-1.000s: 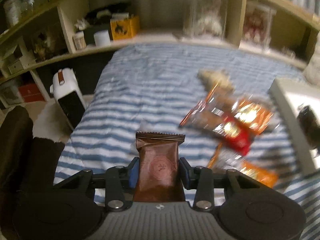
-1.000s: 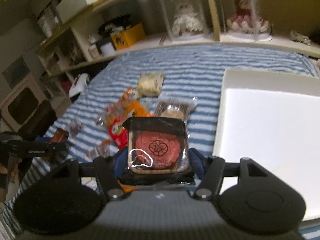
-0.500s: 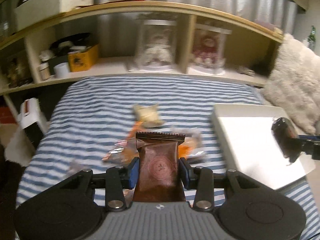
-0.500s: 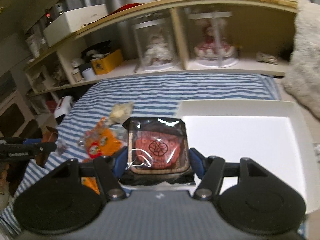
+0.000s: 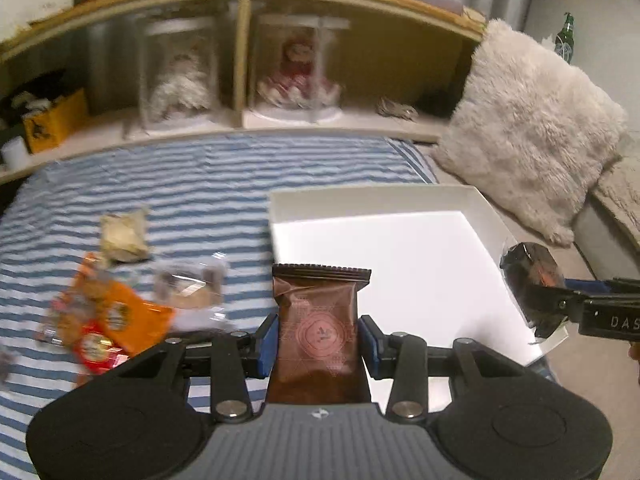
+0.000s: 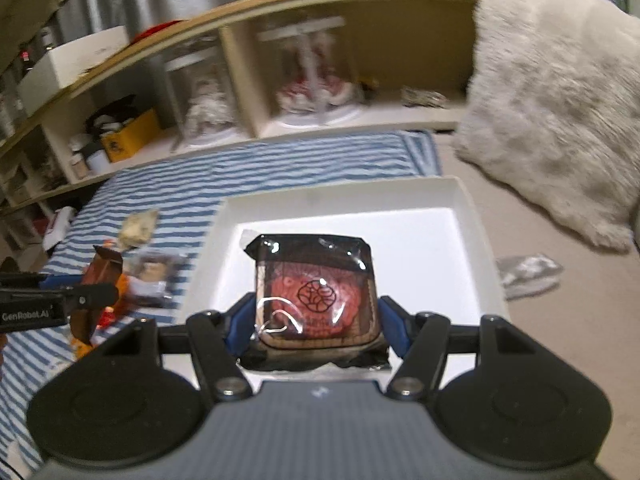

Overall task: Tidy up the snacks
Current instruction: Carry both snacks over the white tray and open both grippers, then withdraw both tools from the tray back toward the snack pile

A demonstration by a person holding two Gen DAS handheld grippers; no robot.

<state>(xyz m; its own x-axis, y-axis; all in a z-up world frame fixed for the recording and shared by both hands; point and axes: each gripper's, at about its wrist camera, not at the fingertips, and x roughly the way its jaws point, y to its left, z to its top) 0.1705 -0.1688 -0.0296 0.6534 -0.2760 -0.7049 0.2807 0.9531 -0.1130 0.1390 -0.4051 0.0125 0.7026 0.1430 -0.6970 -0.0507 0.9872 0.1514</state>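
Note:
My left gripper (image 5: pixel 318 338) is shut on a brown foil snack packet (image 5: pixel 320 320), held upright at the near left edge of the white tray (image 5: pixel 380 200). My right gripper (image 6: pixel 316 326) is shut on a clear-wrapped red pastry in a dark tray (image 6: pixel 316 296), hanging above the white tray (image 6: pixel 344 194). In the left wrist view the right gripper (image 5: pixel 538 300) with its pastry shows at the tray's right edge. Seen from the right wrist, the left gripper (image 6: pixel 94 294) with the brown packet hangs at the left. Loose snacks (image 5: pixel 116 316) lie on the striped blanket.
A pale wrapped bun (image 5: pixel 122 236) and a clear packet (image 5: pixel 188 284) lie on the blue-striped blanket (image 5: pixel 200 176). A fluffy cream cushion (image 5: pixel 528 120) sits right of the tray. Wooden shelves (image 5: pixel 240 120) with cased dolls run along the back. A crumpled wrapper (image 6: pixel 528 270) lies right of the tray.
Both grippers have swung right with their snacks still held. The snack pile has slid to the left in both views, and the white tray now lies ahead of both grippers.

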